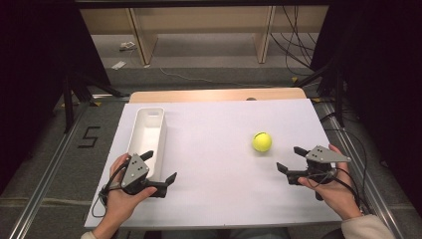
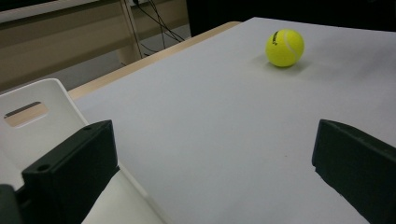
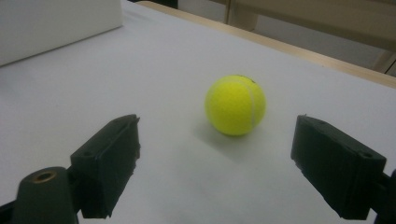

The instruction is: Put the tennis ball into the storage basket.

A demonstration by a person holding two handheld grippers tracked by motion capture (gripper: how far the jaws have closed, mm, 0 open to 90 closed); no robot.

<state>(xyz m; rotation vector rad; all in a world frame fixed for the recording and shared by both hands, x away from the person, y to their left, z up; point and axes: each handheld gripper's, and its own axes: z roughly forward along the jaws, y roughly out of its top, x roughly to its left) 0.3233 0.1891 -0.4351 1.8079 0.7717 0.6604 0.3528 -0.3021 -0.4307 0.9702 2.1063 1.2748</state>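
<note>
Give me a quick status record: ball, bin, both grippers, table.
ball: yellow tennis ball resting on the white table sheet, right of centre, free of both grippers
bin: white oblong bin at the sheet's left side, looks empty
right gripper: open, jaws aimed at the ball, just short of it, not touching
left gripper: open, at the bin's near end, one jaw over its rim
held items: none

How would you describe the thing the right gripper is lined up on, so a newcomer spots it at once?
Start from the white sheet that covers the table. On its right half, just ahead of the open right gripper, sits a tennis ball. It is the one round, bright yellow thing there; the other object, a long white bin, stands at the left edge by the left gripper.
</note>
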